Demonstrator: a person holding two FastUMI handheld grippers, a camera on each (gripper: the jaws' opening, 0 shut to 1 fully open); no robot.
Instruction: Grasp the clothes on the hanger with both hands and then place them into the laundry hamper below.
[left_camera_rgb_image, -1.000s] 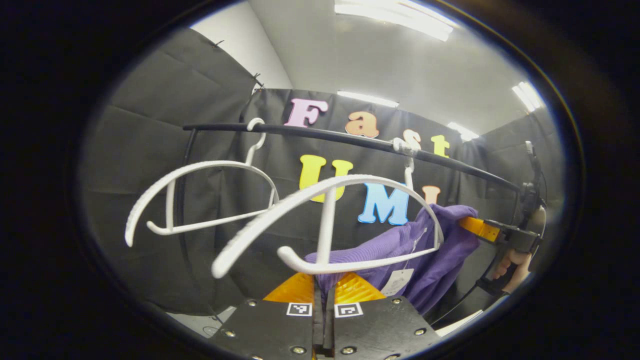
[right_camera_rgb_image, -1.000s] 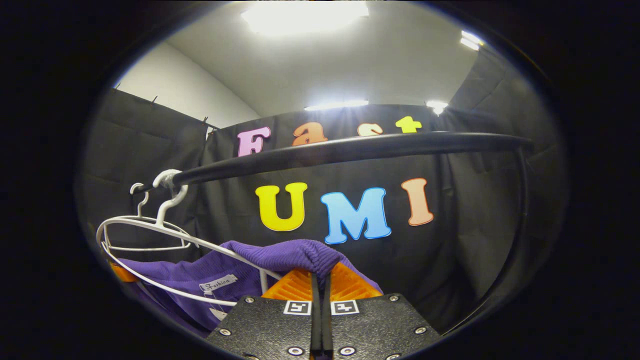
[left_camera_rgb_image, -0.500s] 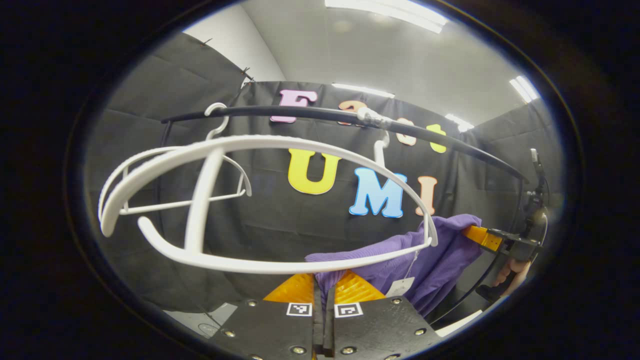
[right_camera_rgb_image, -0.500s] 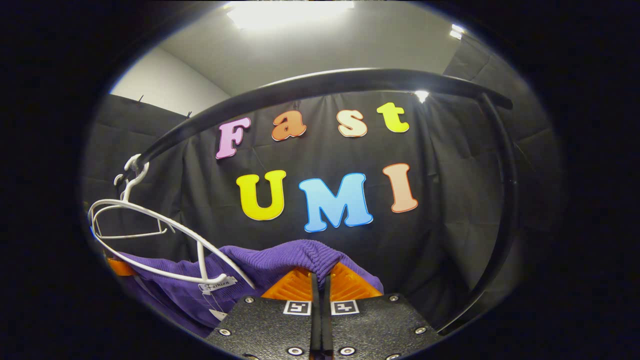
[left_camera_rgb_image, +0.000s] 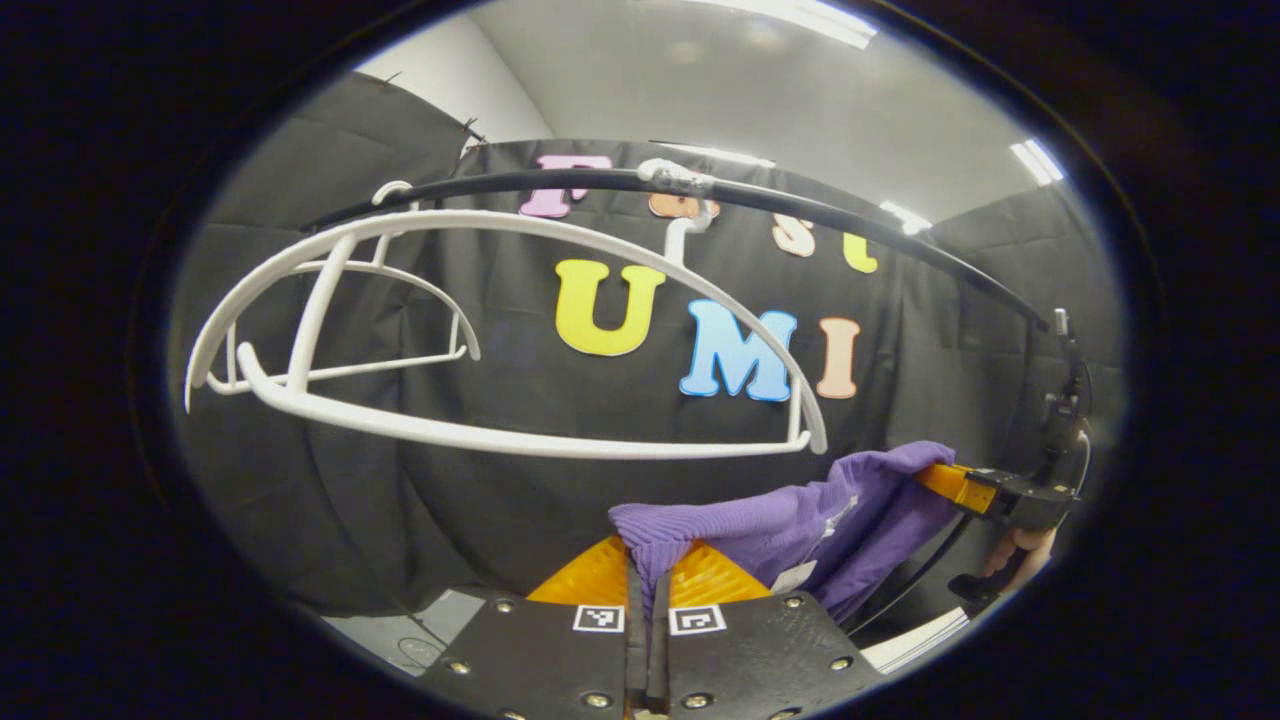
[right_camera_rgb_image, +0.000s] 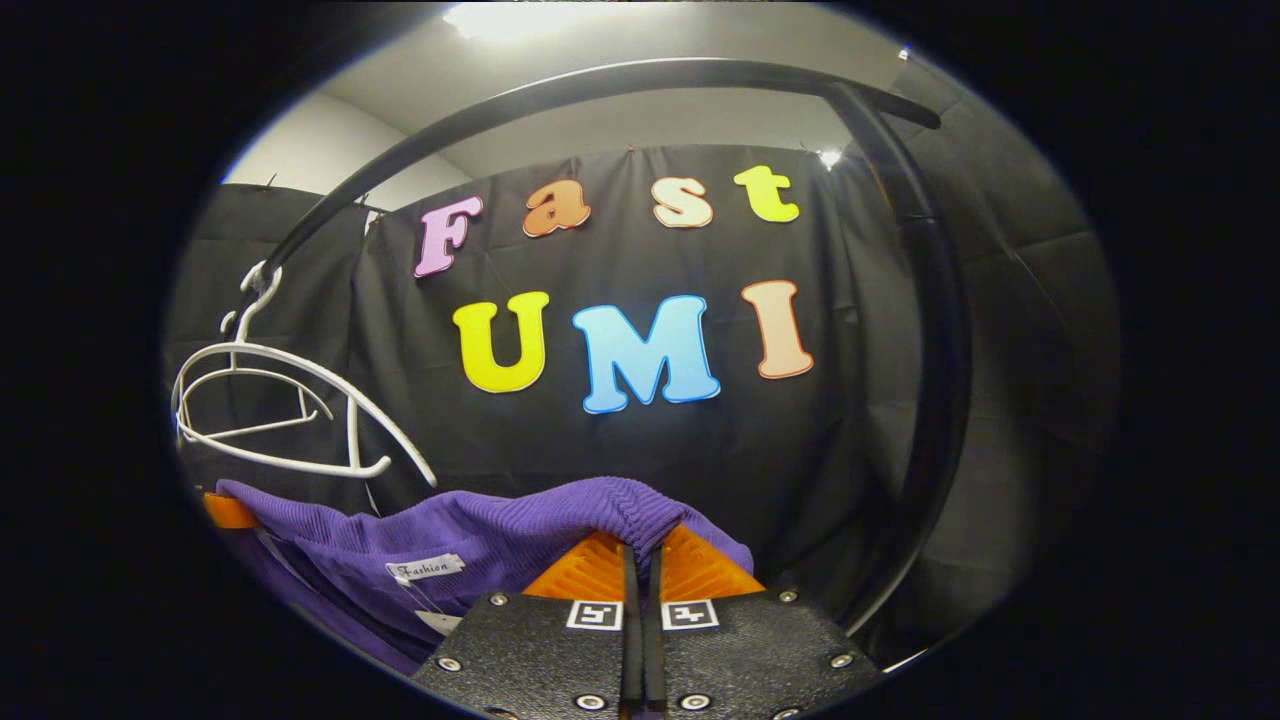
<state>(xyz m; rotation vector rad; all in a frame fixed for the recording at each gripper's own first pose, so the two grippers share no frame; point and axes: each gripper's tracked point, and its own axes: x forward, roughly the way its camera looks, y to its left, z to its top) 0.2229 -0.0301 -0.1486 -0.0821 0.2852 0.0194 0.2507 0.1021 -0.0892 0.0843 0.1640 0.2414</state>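
The black clothes rail arches across the top of the left gripper view from about ten o'clock to three o'clock, and in the right gripper view it sweeps overhead and bends down into an upright post at about two o'clock. From it hang two white plastic hangers: the nearer hanger spreads bare across nine to one o'clock in the left gripper view, with a second hanger behind it, also bare. The purple knit sweater hangs below both of them, clear of the nearer hanger's lower bar, stretched between the two tools at about five o'clock. The left gripper has its orange fingers closed tight on one bunched edge of the knit at six o'clock; the right gripper is likewise clamped, with a fold of the fabric draped over its fingertips. In the left gripper view, the far gripper and the hand holding it sit at four o'clock. A small white neck label shows at seven o'clock in the right gripper view. By my reading the garment is off the hanger, so the lowering step is in hand. The hamper lies outside these pictures, so the next move calls for bringing both grippers down together, keeping hold, then releasing over the hamper.
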